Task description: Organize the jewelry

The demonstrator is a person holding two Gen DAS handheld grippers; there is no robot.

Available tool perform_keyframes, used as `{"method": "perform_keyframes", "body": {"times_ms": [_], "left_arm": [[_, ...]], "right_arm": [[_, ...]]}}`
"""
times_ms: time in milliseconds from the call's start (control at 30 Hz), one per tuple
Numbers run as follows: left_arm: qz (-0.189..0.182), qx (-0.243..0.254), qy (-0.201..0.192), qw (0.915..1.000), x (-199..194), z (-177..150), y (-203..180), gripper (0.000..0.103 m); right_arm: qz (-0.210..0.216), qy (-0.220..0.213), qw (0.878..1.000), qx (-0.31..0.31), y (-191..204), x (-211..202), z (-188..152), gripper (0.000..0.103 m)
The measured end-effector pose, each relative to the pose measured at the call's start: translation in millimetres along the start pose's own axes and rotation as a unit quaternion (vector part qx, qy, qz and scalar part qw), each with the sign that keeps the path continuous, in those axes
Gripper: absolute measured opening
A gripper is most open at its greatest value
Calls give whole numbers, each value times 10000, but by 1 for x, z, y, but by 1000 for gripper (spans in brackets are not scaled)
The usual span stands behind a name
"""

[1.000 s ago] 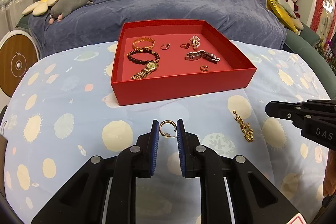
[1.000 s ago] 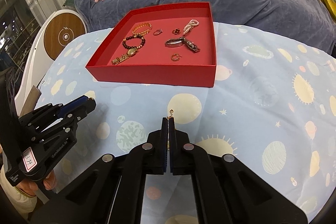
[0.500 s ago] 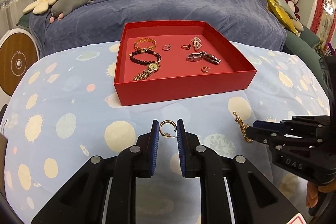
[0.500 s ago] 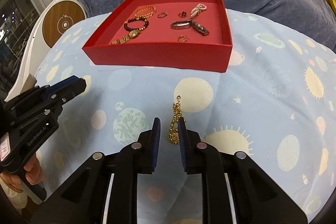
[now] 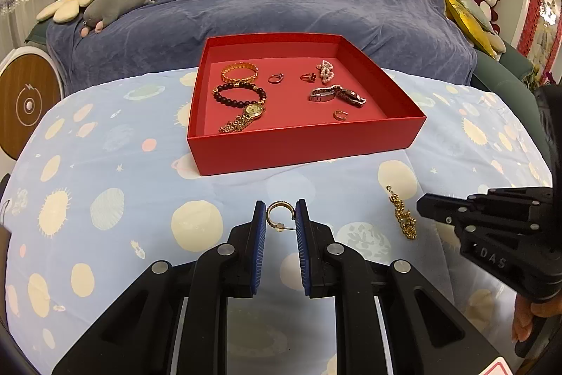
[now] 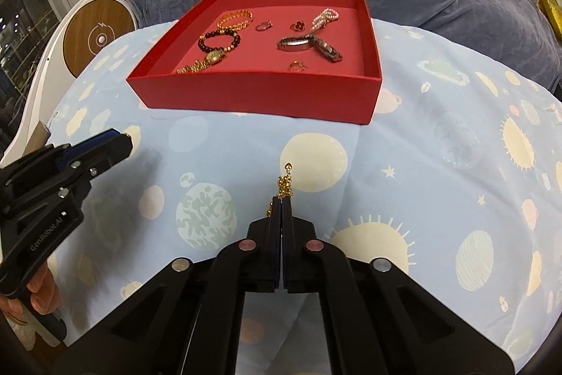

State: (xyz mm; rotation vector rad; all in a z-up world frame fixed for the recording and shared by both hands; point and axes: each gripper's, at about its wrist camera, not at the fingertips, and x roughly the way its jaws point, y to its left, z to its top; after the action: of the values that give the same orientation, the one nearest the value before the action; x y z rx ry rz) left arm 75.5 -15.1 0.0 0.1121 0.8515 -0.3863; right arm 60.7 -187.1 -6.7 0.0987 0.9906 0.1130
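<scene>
Your right gripper [image 6: 282, 199] has just closed its fingers on the gold chain earring [image 6: 285, 183], ready for the red box [image 6: 253, 92], while your left gripper [image 5: 280, 222] holds the hoop earring [image 5: 278, 217].

Gold chain [image 6: 283, 187]: lower length hidden between the right gripper's [image 6: 281, 203] closed fingers; only the top end shows. Red box [image 5: 302, 146]: near wall screens the front strip of its floor. Small ring [image 5: 275, 78] too small to tell any stone. Hand [image 6: 33, 294] holding the left gripper [image 6: 121, 143] cut off by the edge.
</scene>
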Motion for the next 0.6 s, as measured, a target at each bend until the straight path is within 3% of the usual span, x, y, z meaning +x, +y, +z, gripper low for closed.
{"method": "perform_keyframes", "body": {"times_ms": [167, 267, 333, 367, 400, 533, 600], "left_arm": [[5, 5, -1, 10000, 0, 0, 0, 15], [9, 3, 13, 10000, 1, 0, 0, 15], [-1, 7, 37, 10000, 1, -1, -1, 15], [-6, 8, 44, 10000, 1, -1, -1, 15], [-16, 12, 47, 10000, 1, -1, -1, 15], [-31, -3, 23, 10000, -1, 0, 0, 15], [-37, -35, 14, 10000, -1, 1, 2, 15]], "right_arm": [[75, -291, 9995, 103, -7, -22, 7, 0], [123, -140, 9998, 77, -8, -13, 6, 1], [60, 25, 9999, 154, -6, 1, 2, 13], [51, 60, 9999, 127, -4, 6, 0, 26], [-28, 72, 10000, 59, 0, 10, -1, 29], [-156, 274, 9993, -185, 13, 27, -8, 27], [-294, 227, 9988, -307, 17, 29, -13, 19]]}}
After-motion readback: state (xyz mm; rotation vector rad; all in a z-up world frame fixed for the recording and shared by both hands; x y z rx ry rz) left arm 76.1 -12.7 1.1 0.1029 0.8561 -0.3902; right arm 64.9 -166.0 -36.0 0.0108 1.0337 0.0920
